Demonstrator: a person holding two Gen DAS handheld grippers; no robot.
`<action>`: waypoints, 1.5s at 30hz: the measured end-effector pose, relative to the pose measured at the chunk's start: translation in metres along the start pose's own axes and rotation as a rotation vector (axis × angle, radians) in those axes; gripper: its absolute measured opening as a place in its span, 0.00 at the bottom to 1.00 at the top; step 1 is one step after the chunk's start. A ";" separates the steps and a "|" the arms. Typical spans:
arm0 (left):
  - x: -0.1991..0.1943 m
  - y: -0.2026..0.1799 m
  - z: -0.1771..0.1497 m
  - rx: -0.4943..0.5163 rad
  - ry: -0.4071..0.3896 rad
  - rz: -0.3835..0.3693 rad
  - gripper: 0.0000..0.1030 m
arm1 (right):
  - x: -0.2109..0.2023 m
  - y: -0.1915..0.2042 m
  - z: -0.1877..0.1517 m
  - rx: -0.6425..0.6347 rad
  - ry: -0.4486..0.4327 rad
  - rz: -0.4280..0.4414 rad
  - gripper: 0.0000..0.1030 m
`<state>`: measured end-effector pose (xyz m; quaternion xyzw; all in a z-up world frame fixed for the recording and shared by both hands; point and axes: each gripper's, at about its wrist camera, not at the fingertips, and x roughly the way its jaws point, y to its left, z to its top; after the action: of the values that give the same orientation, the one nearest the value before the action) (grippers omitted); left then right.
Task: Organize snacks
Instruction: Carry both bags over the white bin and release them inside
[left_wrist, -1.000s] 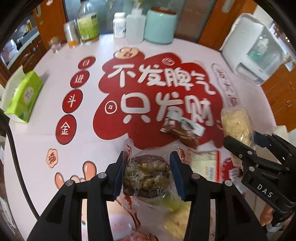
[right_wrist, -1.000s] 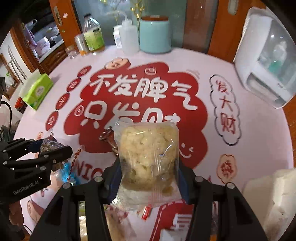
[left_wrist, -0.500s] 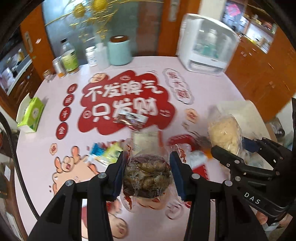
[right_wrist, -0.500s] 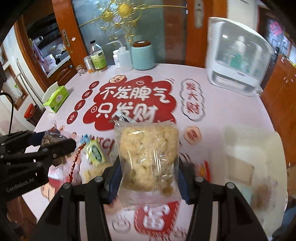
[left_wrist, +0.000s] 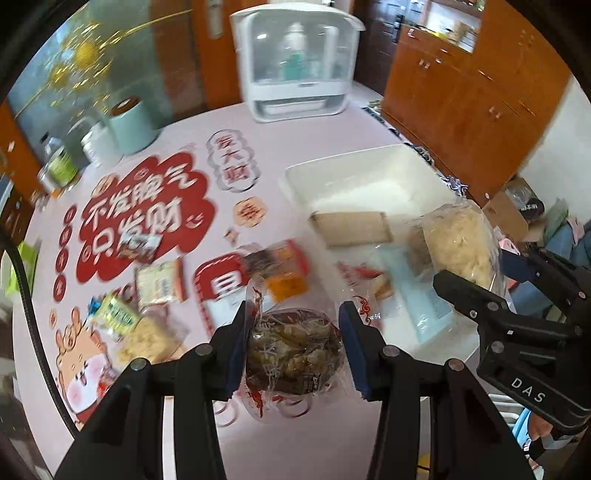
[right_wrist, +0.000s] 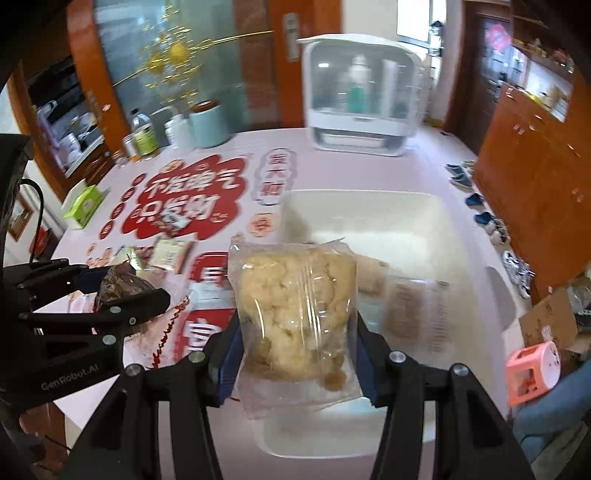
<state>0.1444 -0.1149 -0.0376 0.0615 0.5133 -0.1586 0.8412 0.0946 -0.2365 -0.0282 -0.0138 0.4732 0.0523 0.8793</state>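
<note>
Dark snack pack (left_wrist: 293, 354): clamped in left gripper (left_wrist: 293, 350), above the counter's (left_wrist: 258, 155) near edge.
Pale snack bag (right_wrist: 295, 314): clamped in right gripper (right_wrist: 297, 343), over white bin (right_wrist: 369, 206).
Loose snacks (left_wrist: 159, 284): counter's left part.

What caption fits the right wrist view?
Right gripper carries a pale snack bag above the white bin.

A clear packet of dark brown snacks (left_wrist: 293, 352) and a clear bag of pale puffed snacks (right_wrist: 295, 310), both held upright above the white bin (right_wrist: 436, 221).
</note>
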 end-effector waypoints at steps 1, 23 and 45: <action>0.002 -0.012 0.006 0.014 -0.005 0.004 0.44 | -0.002 -0.013 -0.001 0.013 -0.001 -0.007 0.52; 0.066 -0.074 0.126 0.061 -0.048 0.095 0.90 | 0.036 -0.137 0.062 0.110 -0.024 -0.117 0.53; 0.045 -0.057 0.099 0.014 -0.069 0.093 0.90 | 0.058 -0.119 0.053 0.077 0.019 -0.058 0.77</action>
<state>0.2286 -0.2044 -0.0278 0.0856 0.4795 -0.1246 0.8644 0.1832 -0.3461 -0.0503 0.0059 0.4825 0.0085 0.8758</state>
